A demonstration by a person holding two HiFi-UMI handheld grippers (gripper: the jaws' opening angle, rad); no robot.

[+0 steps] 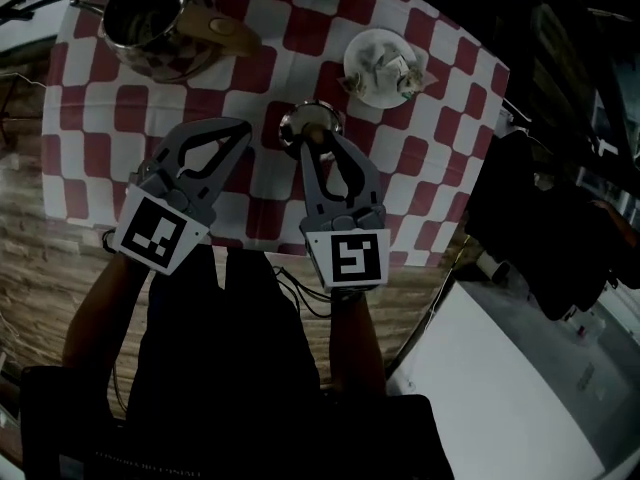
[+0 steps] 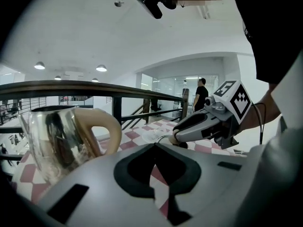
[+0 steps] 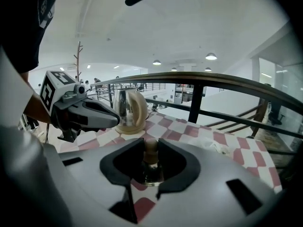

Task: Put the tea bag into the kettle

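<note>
- Right gripper (image 1: pixel 316 140) pinches the lid (image 1: pixel 312 120) by its knob, at the middle of the table (image 1: pixel 440 168).
- Left gripper (image 1: pixel 243 128) is pressed together — nothing in it.
- Tea bag (image 1: pixel 388 65) lies on a saucer (image 1: pixel 358 80) towards the far right corner.
- The open kettle (image 1: pixel 150 18) stands at the far left corner.

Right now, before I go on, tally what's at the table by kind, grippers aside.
Kettle: 1
Kettle lid: 1, knob clamped in the right gripper
White dish: 1
Tea bags: at least 1 on the dish, too small to count
Checked cloth: 1
Total: 4, plus the tea bags
</note>
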